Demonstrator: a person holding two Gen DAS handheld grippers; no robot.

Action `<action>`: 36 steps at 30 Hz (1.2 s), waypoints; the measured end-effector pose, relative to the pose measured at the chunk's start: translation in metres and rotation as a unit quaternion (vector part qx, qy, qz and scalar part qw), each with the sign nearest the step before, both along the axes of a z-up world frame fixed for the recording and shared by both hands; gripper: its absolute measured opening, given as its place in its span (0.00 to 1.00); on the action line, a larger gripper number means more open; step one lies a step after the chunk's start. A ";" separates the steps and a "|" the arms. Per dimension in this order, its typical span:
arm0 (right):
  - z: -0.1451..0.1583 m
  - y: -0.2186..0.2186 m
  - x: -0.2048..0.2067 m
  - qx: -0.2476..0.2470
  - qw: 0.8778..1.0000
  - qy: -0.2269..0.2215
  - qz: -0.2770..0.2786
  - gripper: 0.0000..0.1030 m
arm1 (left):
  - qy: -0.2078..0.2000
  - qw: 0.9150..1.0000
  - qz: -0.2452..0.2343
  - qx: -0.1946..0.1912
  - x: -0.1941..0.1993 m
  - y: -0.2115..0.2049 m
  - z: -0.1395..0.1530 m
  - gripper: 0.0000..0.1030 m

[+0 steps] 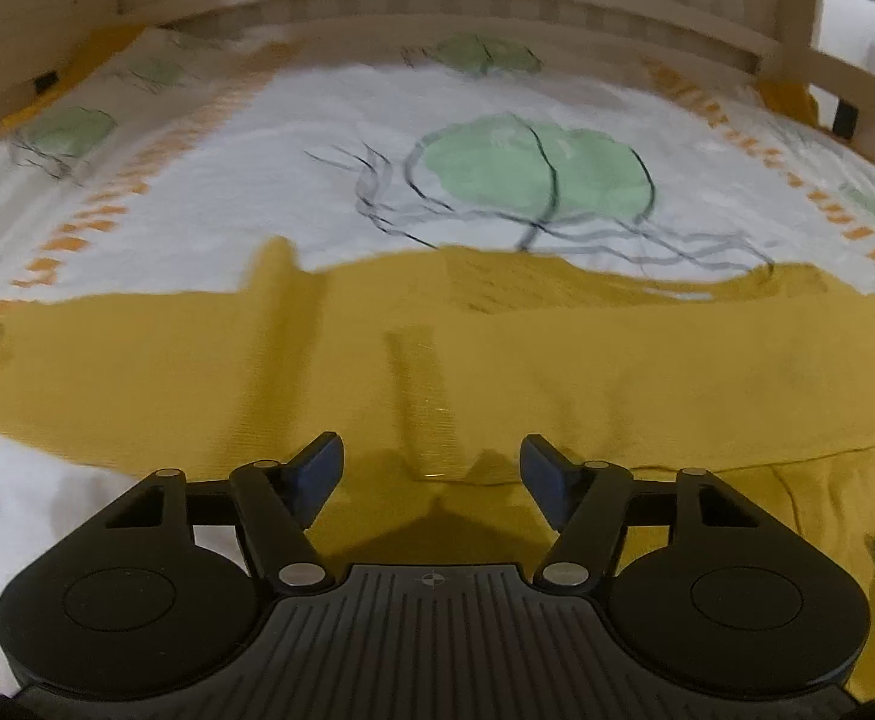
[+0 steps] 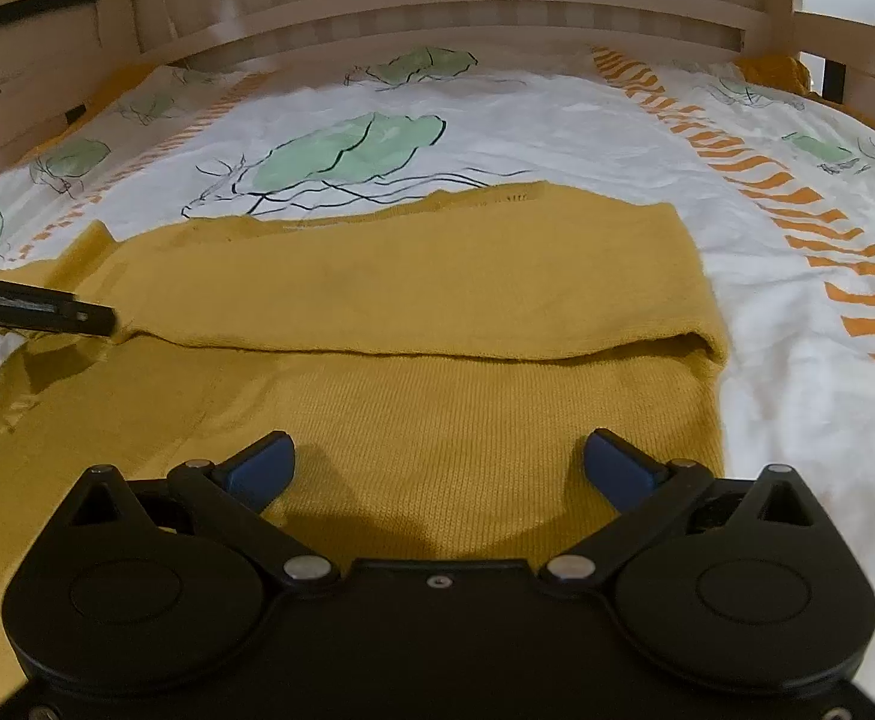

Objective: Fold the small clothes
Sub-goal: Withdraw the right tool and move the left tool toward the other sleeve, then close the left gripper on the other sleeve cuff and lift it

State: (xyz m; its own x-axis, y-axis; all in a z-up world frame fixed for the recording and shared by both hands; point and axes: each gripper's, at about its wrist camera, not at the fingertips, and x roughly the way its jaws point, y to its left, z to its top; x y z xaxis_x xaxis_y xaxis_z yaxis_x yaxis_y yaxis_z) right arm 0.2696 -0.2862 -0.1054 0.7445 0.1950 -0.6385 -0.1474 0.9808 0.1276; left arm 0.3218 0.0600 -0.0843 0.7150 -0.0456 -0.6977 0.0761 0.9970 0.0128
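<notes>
Only right wrist shows sweater's (image 2: 413, 294) crisp fold.

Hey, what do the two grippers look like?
Both match: the left gripper and right gripper have matte black bodies with two round housings, black linkage arms on silver pivot pins, and blue pads. The left's centre plate is ribbed with a small crosshair mark.
</notes>
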 end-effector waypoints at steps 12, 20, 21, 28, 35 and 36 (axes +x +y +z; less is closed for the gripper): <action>0.034 0.016 -0.016 0.058 0.997 -0.026 0.047 0.97 | 0.006 0.985 0.163 -0.047 -0.013 0.174 0.026 0.62; 0.059 0.055 -0.016 0.076 0.992 -0.032 0.099 0.97 | -0.013 0.948 0.294 -0.122 -0.011 0.283 0.025 0.62; 0.062 0.059 -0.016 0.076 0.991 -0.033 0.105 0.97 | -0.015 0.945 0.303 -0.124 -0.011 0.293 0.025 0.62; 0.071 0.088 -0.012 0.078 0.987 -0.038 0.134 0.97 | -0.013 0.927 0.340 -0.159 0.007 0.336 0.011 0.62; 0.066 0.098 -0.010 0.067 0.987 -0.028 0.144 0.97 | -0.022 0.916 0.369 -0.154 0.028 0.354 -0.001 0.62; 0.066 0.098 -0.010 0.066 0.987 -0.026 0.144 0.97 | -0.022 0.914 0.372 -0.159 0.030 0.357 -0.004 0.62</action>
